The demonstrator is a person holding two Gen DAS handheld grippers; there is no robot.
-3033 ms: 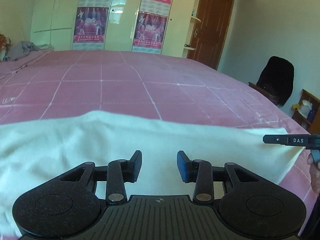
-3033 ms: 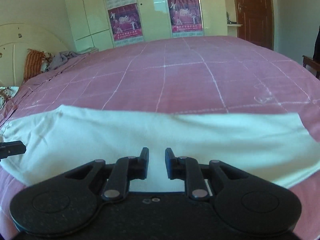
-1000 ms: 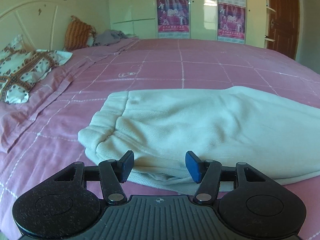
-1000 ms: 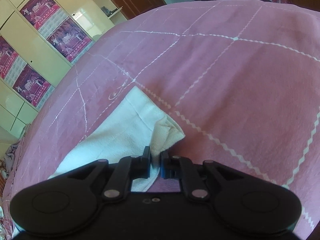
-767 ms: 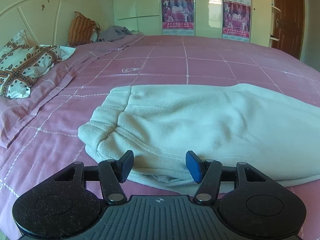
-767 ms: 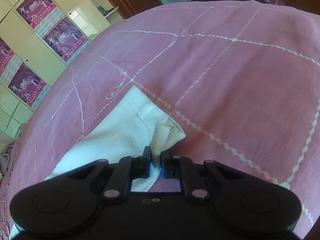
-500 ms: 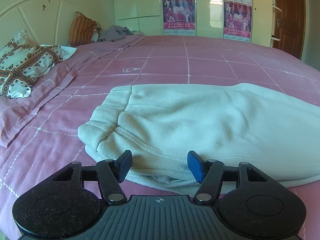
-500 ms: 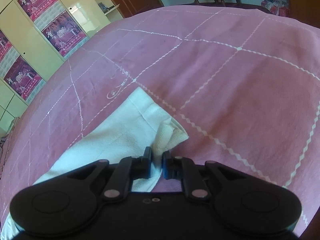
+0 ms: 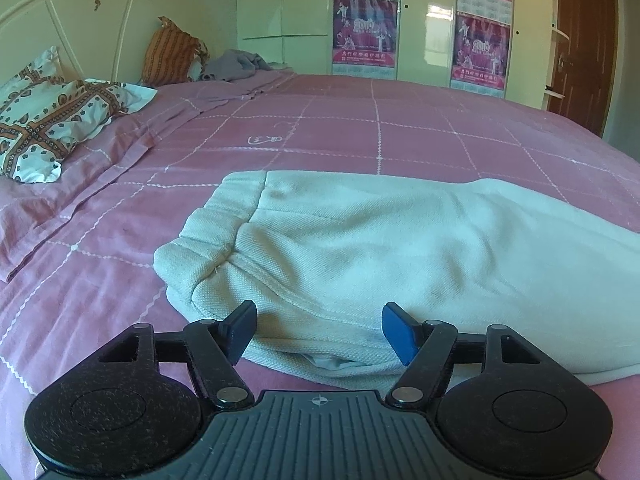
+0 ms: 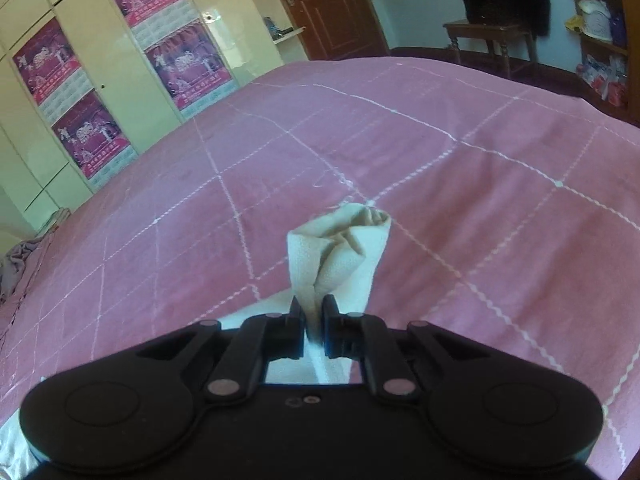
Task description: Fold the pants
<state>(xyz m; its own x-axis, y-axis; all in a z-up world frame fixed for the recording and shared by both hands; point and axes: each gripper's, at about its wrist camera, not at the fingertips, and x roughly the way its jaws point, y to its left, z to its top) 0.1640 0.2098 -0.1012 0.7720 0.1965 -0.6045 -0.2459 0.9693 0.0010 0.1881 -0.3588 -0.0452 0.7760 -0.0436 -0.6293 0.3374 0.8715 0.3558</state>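
Cream-white pants (image 9: 400, 248) lie on the pink bed, waistband end (image 9: 208, 236) to the left in the left wrist view. My left gripper (image 9: 318, 330) is open, its blue pads on either side of the near folded edge of the waistband. My right gripper (image 10: 314, 320) is shut on the leg cuff of the pants (image 10: 340, 248) and holds it bunched and lifted above the bedspread. The cloth between the two ends is hidden from the right wrist view.
The pink checked bedspread (image 9: 360, 128) stretches far behind the pants. Patterned pillows (image 9: 52, 116) and a grey garment (image 9: 240, 64) lie at the headboard on the left. Wardrobe doors with posters (image 9: 364, 32), a brown door (image 10: 332, 12) and a wooden table (image 10: 492, 36) stand beyond the bed.
My right gripper has lifted the cuff off the bed; the cloth now stands bunched above the fingers. My left gripper has opened a little wider at the waistband.
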